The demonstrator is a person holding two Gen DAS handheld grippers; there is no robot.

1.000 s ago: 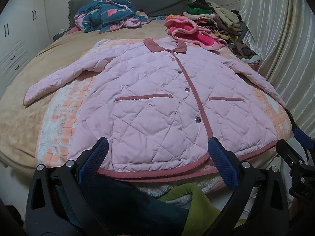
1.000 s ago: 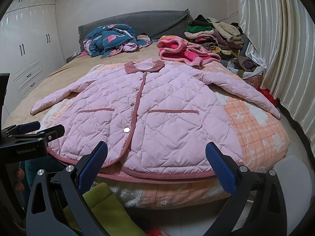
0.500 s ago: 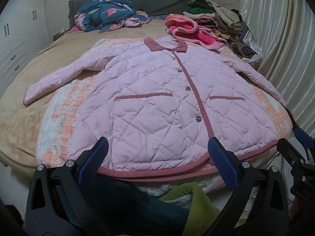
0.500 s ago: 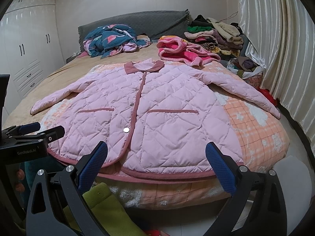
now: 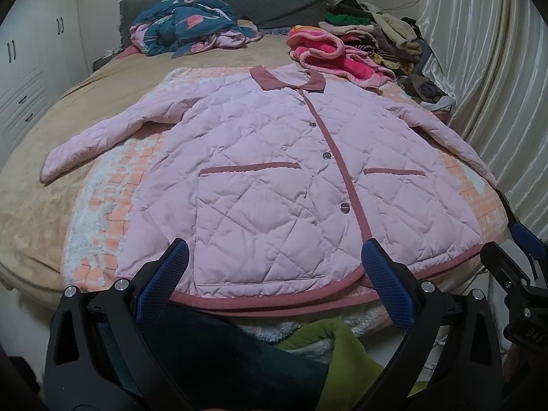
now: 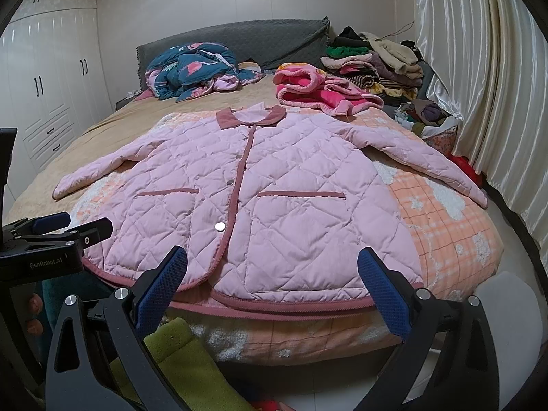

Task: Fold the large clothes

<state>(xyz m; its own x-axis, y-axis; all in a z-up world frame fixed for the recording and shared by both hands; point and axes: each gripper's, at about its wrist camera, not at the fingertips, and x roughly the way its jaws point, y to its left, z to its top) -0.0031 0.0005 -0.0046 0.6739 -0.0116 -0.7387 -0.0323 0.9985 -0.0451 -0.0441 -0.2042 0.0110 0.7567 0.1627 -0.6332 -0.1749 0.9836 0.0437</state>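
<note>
A pink quilted jacket [image 5: 274, 178] with dark pink trim lies flat and buttoned on the bed, collar far, hem near, sleeves spread to both sides. It also shows in the right wrist view [image 6: 274, 198]. My left gripper [image 5: 274, 274] is open and empty, just short of the hem on the jacket's left half. My right gripper [image 6: 270, 274] is open and empty, just short of the hem on its right half. The right gripper also shows at the right edge of the left wrist view [image 5: 524, 267], and the left gripper at the left edge of the right wrist view [image 6: 58, 236].
An orange checked blanket [image 6: 445, 226] lies under the jacket on the tan bed [image 5: 30, 185]. A blue patterned quilt [image 5: 185, 24], pink fleece [image 5: 325, 51] and stacked clothes [image 5: 376, 30] sit at the far end. Curtains [image 6: 496, 85] hang at right. Green cloth [image 5: 328, 342] lies below the bed edge.
Both grippers have stayed open and almost still. The left wrist view has crept slightly toward the jacket's hem.
</note>
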